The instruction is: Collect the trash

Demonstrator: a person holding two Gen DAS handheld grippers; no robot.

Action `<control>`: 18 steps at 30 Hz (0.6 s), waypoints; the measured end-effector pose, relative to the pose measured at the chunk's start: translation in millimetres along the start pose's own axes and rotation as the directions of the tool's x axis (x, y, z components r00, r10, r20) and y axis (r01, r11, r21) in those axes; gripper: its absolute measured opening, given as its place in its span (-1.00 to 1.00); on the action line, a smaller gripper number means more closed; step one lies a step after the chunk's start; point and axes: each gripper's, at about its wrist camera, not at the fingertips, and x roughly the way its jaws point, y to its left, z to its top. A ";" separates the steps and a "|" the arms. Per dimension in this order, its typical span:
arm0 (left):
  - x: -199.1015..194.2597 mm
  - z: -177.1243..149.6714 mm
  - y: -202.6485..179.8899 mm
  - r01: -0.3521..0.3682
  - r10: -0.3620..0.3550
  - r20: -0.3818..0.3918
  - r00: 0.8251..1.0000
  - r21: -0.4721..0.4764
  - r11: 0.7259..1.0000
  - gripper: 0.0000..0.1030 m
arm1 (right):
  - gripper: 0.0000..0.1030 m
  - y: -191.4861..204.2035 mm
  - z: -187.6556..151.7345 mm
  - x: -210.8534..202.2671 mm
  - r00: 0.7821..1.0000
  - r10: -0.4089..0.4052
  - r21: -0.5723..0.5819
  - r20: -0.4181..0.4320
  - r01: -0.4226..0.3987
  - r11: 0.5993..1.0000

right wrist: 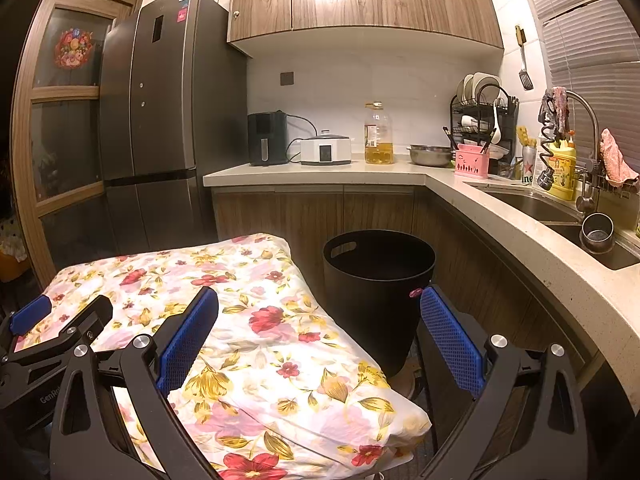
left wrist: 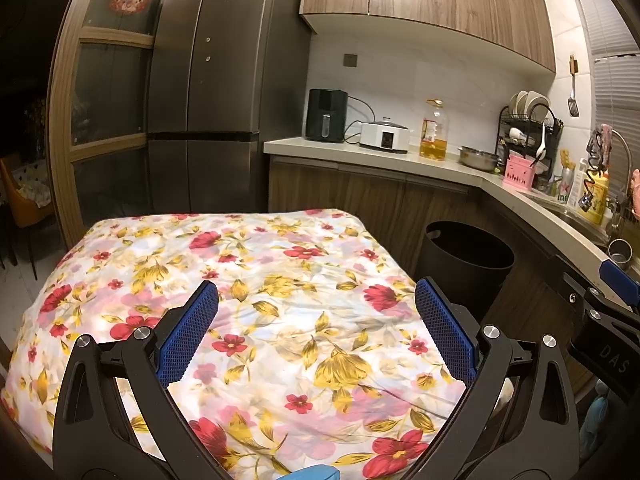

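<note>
Both hand-held grippers held apart and empty above a floral-covered surface; black bin stands alongside.

The left hand-held gripper has its blue pads spread wide, nothing between them, over the floral cloth. The right hand-held gripper is likewise spread and empty, over the cloth's right edge. The black trash bin stands on the floor just beside the cloth, in front of the lower cabinets below the counter. No loose trash can be made out on the cloth in either view.
</note>
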 end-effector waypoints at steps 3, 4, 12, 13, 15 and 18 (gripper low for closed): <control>-0.2 0.9 -1.0 0.002 -0.002 0.000 1.000 0.001 1.000 0.88 | 0.89 0.4 0.4 0.7 1.000 -0.001 0.002 0.000 0.001 1.000; -0.4 1.1 -1.3 0.001 -0.001 -0.001 1.000 0.002 1.000 0.88 | 0.89 0.2 0.1 0.4 1.000 -0.001 0.000 0.000 0.001 1.000; -1.2 1.6 -3.4 0.005 -0.005 0.000 1.000 0.004 1.000 0.88 | 0.89 -0.4 0.7 0.3 1.000 -0.002 0.002 0.000 0.002 1.000; -1.1 1.5 -3.6 0.004 -0.004 0.000 1.000 0.004 1.000 0.88 | 0.89 -0.4 0.9 0.3 1.000 0.000 0.002 0.000 0.000 1.000; -1.1 1.3 -3.6 0.003 -0.003 0.000 1.000 0.005 1.000 0.88 | 0.89 -0.4 0.6 0.3 1.000 -0.002 0.003 0.000 0.002 1.000; -1.1 1.3 -3.6 0.003 -0.003 0.000 1.000 0.004 1.000 0.88 | 0.89 -0.6 0.6 0.5 1.000 -0.001 0.002 -0.001 0.001 1.000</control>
